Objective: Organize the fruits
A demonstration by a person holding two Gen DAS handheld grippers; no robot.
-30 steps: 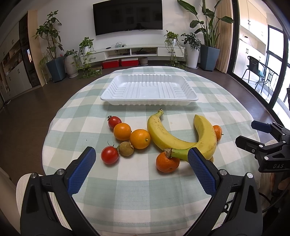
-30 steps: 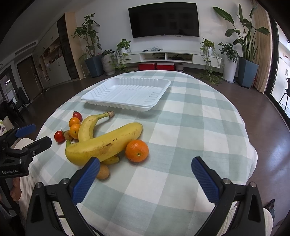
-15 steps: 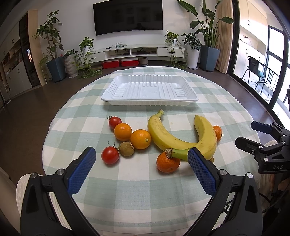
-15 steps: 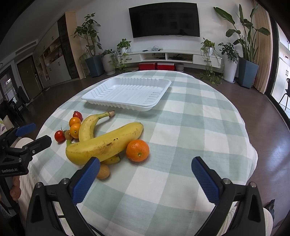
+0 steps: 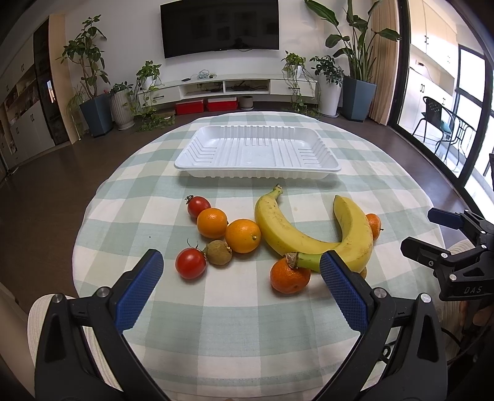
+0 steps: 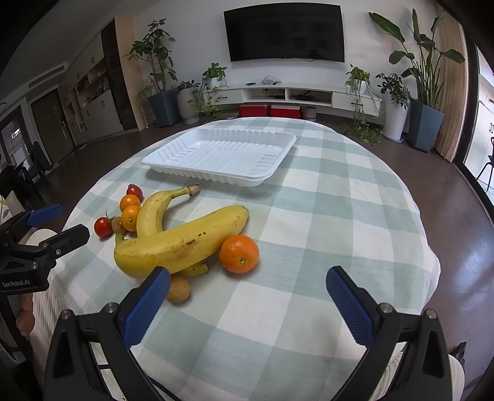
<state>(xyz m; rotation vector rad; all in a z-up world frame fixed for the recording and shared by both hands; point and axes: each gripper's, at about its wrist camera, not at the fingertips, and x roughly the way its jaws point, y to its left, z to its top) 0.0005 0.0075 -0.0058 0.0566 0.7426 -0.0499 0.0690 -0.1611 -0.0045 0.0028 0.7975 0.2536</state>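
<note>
Round table in a living room, fruit loose ahead of both wide-open tongs

The left tongs (image 5: 240, 271) and right tongs (image 6: 247, 283) each hover with blue pads spread apart, gripping nothing, over a round table under a pale green-and-white checked cloth (image 5: 234, 324). Just beyond the left tongs lie two red cherry tomatoes (image 5: 190, 263), a brown kiwi (image 5: 218, 252), several small oranges (image 5: 243, 236) and two curved yellow bananas (image 5: 287, 231); one orange (image 6: 239, 254) sits ahead of the right tongs, touching a banana. Farther ahead rests an empty white ribbed plastic tray (image 5: 257, 174). Behind the table: dark floor, a wall-mounted black television (image 5: 219, 26), a low white media shelf (image 5: 228, 88), and potted green plants (image 5: 92, 101).
</note>
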